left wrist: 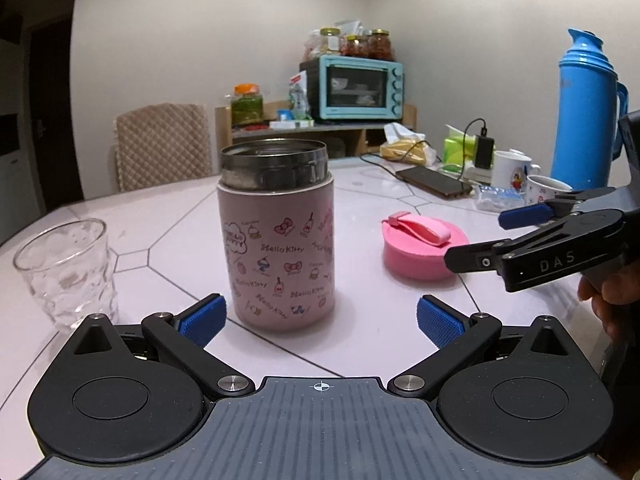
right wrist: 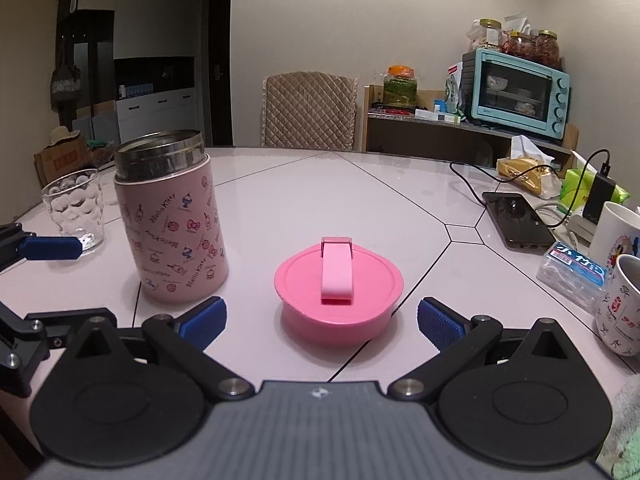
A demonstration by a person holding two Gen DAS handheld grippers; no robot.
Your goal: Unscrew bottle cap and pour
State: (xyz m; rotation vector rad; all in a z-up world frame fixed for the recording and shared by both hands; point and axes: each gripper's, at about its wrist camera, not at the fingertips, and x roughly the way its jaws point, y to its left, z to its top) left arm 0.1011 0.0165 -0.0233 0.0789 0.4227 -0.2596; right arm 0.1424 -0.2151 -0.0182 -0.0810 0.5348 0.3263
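My left gripper [left wrist: 320,316] fingers spread wide, empty, pink bottle [left wrist: 278,240] upright on table [left wrist: 180,232] just ahead between them, mouth uncapped. My right gripper [right wrist: 320,318] also spread, holding nothing; pink cap [right wrist: 338,292] rests on table right of bottle. Empty glass [left wrist: 66,272] stands left of bottle

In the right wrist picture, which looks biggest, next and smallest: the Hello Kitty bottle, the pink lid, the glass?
1. Hello Kitty bottle, looks biggest.
2. Pink lid, wide but low; it lies nearest the camera, so it may look bigger than it is.
3. Glass, looks smallest, but it stands farthest back.
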